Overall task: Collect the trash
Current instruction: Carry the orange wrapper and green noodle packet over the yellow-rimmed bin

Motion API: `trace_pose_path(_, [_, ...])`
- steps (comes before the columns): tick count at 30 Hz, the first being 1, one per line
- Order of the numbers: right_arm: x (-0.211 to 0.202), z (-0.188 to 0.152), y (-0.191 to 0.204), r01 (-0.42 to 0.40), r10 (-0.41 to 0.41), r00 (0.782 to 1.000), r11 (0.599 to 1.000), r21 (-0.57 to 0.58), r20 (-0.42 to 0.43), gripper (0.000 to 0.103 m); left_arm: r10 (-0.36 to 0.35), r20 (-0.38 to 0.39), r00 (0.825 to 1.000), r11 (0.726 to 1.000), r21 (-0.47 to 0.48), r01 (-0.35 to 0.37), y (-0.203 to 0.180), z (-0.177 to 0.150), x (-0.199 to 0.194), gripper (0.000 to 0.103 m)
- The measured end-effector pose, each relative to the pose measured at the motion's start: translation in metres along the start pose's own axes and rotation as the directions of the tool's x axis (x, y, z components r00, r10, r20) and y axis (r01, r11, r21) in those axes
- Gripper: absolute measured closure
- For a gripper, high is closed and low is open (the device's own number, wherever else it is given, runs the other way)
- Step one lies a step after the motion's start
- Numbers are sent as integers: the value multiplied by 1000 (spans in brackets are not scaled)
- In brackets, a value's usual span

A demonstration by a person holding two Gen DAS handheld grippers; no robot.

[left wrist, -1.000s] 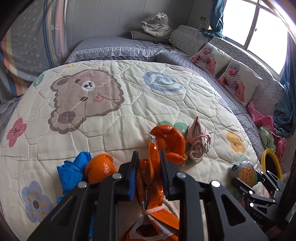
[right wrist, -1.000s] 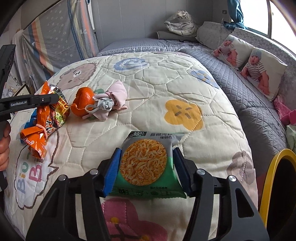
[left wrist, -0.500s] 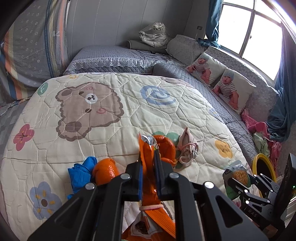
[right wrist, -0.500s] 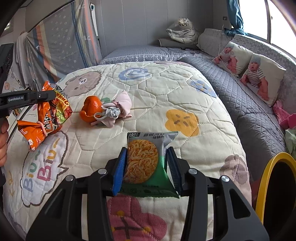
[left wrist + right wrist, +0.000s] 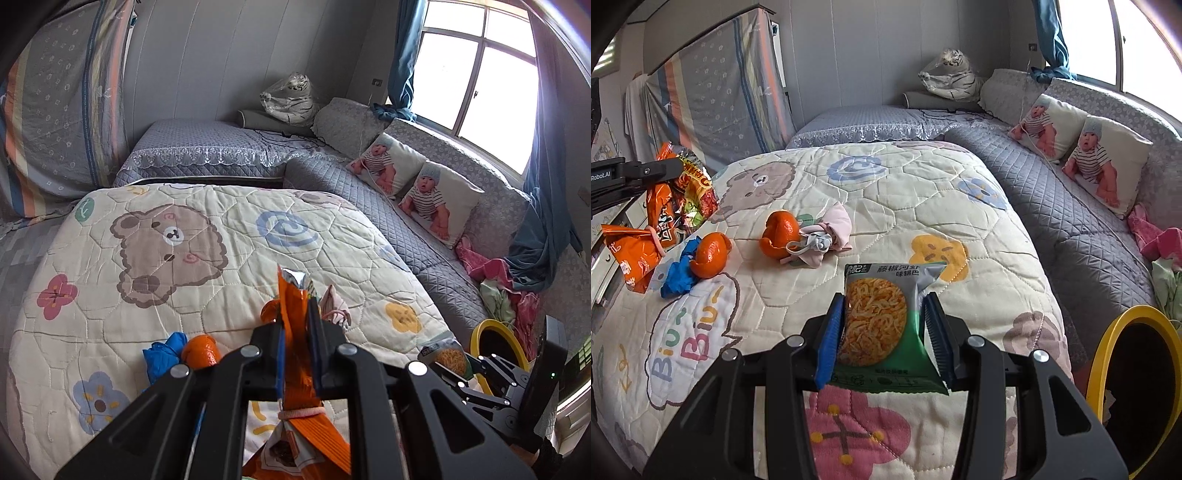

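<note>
The quilt (image 5: pixel 923 192) is showing cream with a brown bear, blue swirls, yellow and pink flowers. An orange snack bag (image 5: pixel 295 325) is glinting silver at its torn top. The noodle packet (image 5: pixel 886 325) is showing green and grey around orange-yellow noodles. Two orange peels (image 5: pixel 781 236) are lying beside a blue glove (image 5: pixel 677 275) and a pale pink cloth (image 5: pixel 831 229). The bin (image 5: pixel 1108 354) is showing a yellow rim around black.
</note>
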State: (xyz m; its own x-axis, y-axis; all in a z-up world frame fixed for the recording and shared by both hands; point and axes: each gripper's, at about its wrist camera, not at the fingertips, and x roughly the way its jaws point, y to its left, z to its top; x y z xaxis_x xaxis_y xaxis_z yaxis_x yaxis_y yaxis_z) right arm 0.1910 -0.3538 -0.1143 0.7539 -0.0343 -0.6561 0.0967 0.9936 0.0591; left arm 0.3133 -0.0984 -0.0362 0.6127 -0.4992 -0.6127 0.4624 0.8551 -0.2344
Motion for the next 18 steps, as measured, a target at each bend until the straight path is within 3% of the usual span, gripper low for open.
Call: trace_pose_path(18, [-28, -9, -51, 66, -68, 997, 996, 62, 35, 61, -130, -51, 990, 987, 86, 134, -90, -11, 26, 93])
